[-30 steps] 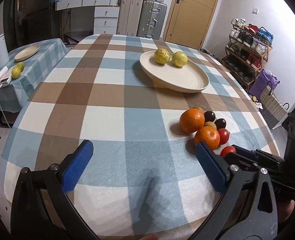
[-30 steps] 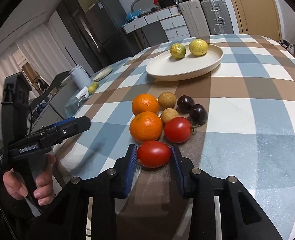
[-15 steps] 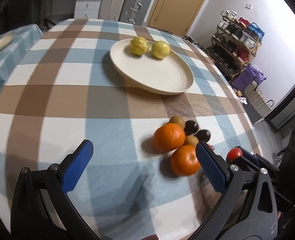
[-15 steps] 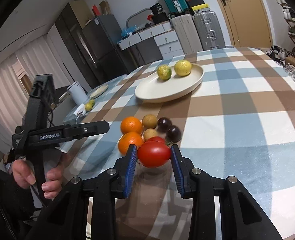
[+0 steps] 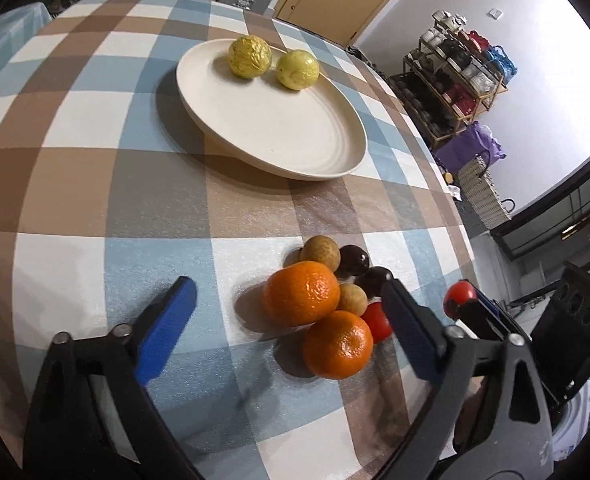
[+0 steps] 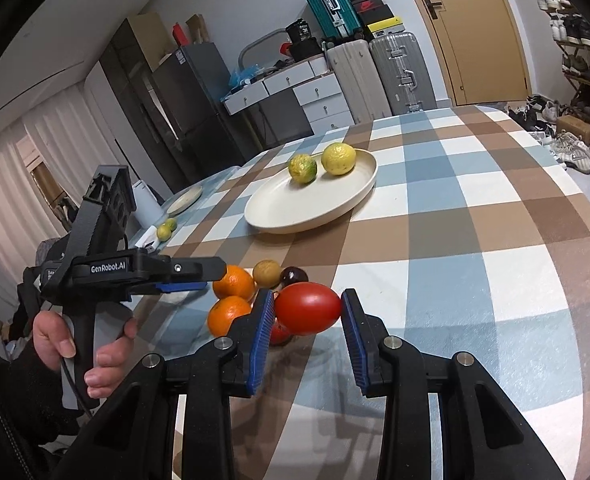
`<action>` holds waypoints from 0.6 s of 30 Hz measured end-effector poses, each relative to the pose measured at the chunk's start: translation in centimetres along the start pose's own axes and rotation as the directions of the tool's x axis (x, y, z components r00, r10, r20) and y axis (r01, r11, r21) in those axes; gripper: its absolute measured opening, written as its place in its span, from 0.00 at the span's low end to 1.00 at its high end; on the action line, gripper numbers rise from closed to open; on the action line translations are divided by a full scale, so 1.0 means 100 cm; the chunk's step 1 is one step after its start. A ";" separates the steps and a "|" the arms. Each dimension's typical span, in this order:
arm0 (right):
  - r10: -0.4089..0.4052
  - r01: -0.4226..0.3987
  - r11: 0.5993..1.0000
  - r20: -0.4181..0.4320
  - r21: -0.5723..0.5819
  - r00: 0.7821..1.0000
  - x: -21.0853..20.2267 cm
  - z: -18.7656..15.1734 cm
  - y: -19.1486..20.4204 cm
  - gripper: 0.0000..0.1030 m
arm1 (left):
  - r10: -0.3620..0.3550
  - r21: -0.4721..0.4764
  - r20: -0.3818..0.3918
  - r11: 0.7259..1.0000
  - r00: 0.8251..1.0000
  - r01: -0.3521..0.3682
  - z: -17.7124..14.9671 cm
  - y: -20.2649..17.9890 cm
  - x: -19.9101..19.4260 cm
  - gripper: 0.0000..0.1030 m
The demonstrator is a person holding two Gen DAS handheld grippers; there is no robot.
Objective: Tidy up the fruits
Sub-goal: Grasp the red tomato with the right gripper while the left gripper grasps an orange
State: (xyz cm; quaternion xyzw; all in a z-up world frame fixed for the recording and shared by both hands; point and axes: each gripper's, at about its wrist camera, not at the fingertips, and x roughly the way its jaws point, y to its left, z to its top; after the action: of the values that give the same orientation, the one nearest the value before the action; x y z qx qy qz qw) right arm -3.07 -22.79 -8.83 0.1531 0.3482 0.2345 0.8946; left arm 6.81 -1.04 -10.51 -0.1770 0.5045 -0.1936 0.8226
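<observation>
My right gripper (image 6: 308, 310) is shut on a red tomato (image 6: 308, 308) and holds it above the checked tablecloth; the tomato also shows in the left wrist view (image 5: 460, 293). My left gripper (image 5: 289, 312) is open and empty, its jaws standing either side of two oranges (image 5: 301, 294) (image 5: 338, 345). Beside them lie a second tomato (image 5: 376, 320), two tan round fruits (image 5: 321, 249) and two dark ones (image 5: 354, 259). A cream plate (image 5: 295, 136) farther back holds two yellow fruits (image 5: 250, 57) (image 5: 297, 69).
The table's right edge (image 5: 461, 216) drops to the floor by a shoe rack (image 5: 455, 68). A side table (image 6: 183, 216) with a small plate and yellow fruits stands at the left. Suitcases (image 6: 375, 76) and a door (image 6: 479, 28) are behind.
My right gripper has lifted the tomato off the table. My left gripper has moved forward and right until its open jaws bracket the oranges.
</observation>
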 end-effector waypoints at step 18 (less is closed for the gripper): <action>0.014 -0.015 1.000 -0.017 -0.019 1.000 0.005 0.009 0.007 0.34 | -0.096 -0.001 -0.055 0.995 0.994 0.096 -0.001 0.008 0.008 0.37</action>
State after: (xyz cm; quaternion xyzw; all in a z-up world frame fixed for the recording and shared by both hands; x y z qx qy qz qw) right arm -2.32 -22.04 -8.20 0.1450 0.3523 0.2455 0.8914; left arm 7.19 -0.78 -11.51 -0.1948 0.5179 -0.2381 0.7982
